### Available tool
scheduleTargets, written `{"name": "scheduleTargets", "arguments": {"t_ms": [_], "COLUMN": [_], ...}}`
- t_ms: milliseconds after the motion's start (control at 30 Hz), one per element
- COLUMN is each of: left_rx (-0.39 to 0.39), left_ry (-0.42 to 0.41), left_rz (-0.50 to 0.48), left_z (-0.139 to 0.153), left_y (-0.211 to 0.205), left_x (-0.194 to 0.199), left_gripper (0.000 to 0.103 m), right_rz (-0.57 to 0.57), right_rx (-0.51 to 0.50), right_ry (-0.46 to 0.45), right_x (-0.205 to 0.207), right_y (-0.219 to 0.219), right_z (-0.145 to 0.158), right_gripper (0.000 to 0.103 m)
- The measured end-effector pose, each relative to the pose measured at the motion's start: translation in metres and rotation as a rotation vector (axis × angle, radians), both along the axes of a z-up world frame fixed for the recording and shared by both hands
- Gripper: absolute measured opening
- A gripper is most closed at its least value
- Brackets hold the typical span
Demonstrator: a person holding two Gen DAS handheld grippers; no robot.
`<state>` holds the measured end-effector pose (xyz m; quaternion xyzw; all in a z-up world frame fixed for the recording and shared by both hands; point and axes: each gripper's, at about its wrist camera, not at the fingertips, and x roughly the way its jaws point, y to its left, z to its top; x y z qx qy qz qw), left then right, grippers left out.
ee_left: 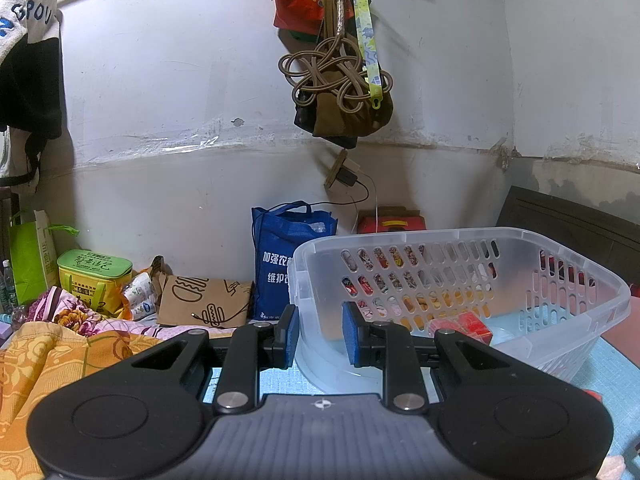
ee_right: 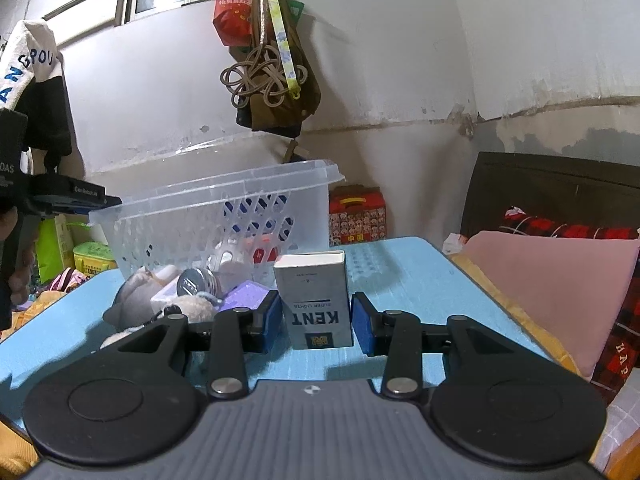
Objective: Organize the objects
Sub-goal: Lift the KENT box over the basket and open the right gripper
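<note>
Box first: the grey KENT cigarette box (ee_right: 314, 300) stands upright on the blue table top (ee_right: 420, 280), and the right gripper (ee_right: 314, 326) brackets its lower half, blue pads either side. The left pad sits just at the box's edge and the right pad looks to touch or nearly touch its side; whether they actually press I cannot tell, though the box still rests on the table, so I judge the grip not yet made. To do it well, close squarely on the two narrow sides low down, keep the box upright, then lift straight before carrying.

The clear plastic basket (ee_right: 208, 216) stands behind and to the left of the box, its rim well above the box top, so the carry has to go up and over that wall. Beside the box on the left lies a clutter of a grey plush toy (ee_right: 132, 300), a round metal tin (ee_right: 198, 284) and a purple block (ee_right: 244, 294), close enough that the left finger could nudge them. To the right the table runs bare toward its edge and a pink pillow (ee_right: 560, 292).

Over on the other side, the left gripper (ee_left: 319, 334) hangs with jaws apart and nothing in them, straddling the basket's near corner (ee_left: 304, 276). A red item (ee_left: 468, 326) already lies inside.
</note>
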<state>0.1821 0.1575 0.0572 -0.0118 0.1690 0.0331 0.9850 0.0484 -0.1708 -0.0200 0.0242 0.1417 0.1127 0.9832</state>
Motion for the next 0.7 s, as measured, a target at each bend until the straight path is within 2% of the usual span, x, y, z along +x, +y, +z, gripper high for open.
{"name": "scheduleTargets", "arguments": {"t_ms": [133, 233, 333, 500, 700], "left_rx": [0.0, 0.0, -0.001, 0.007, -0.006], "left_ry": [0.0, 0.0, 0.0, 0.002, 0.001], "left_rz": [0.0, 0.0, 0.001, 0.003, -0.005], "left_z": [0.0, 0.0, 0.001, 0.004, 0.004], "left_y": [-0.001, -0.001, -0.002, -0.006, -0.006], "left_x": [0.0, 0.0, 0.0, 0.001, 0.0], "left_gripper": [0.028, 0.028, 0.028, 0.028, 0.029], "right_rz": [0.013, 0.03, 0.069, 0.141, 0.131], "right_rx": [-0.004, -0.029, -0.056, -0.023, -0.086], "right_ry": [-0.046, -0.119, -0.151, -0.079, -0.046], "right_x": [0.0, 0.001, 0.018, 0.079, 0.117], "right_y": [0.001, 0.007, 0.019, 0.046, 0.077], "right_z": [0.018, 0.042, 0.064, 0.089, 0.088], "right_gripper": [0.042, 0.042, 0.042, 0.042, 0.043]}}
